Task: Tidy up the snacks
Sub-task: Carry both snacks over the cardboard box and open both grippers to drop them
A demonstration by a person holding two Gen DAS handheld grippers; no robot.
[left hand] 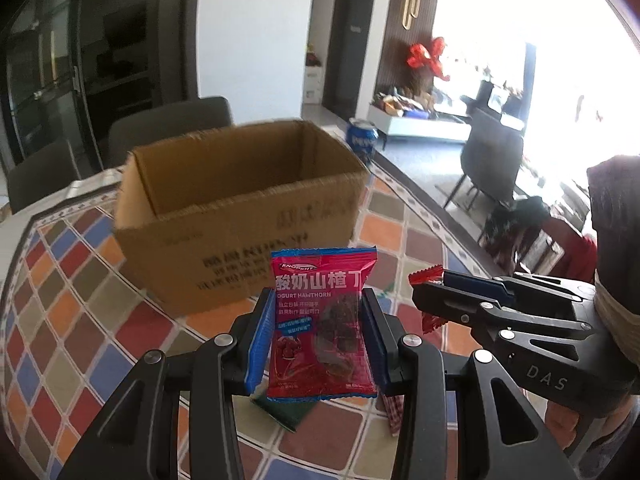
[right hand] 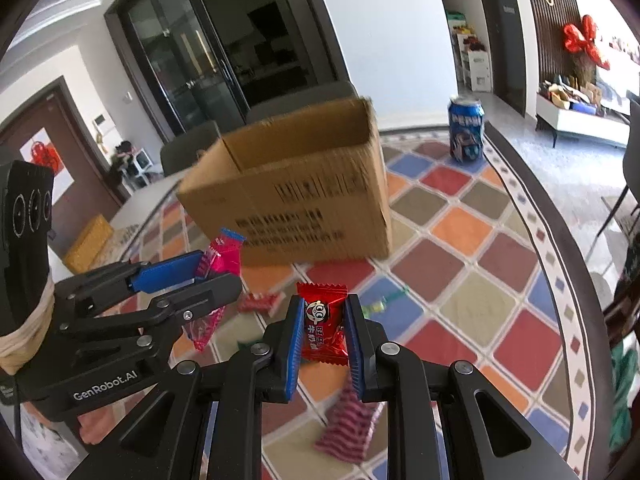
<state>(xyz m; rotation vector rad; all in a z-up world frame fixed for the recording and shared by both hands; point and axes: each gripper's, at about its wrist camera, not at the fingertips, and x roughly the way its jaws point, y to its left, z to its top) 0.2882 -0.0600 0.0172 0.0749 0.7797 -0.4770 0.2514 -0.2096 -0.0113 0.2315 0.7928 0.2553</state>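
Behind box [left hand: 240, 216], table hidden, box print blurred, interior unseen

Daylight floods in from the windows [left hand: 560, 40] at right, blown out to white in our left wrist view. The cardboard box [left hand: 240, 216] smears with motion blur; near wrappers stay sharp. Fisheye bends the room, and dark vignette rims both frames.

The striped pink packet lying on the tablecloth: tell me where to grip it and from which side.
Grip the striped pink packet across its narrow width, near the middle, coming down from above. It lies flat on the tablecloth with free space on both long edges, so the pads can straddle it. Both tongs are full now, so empty one first.
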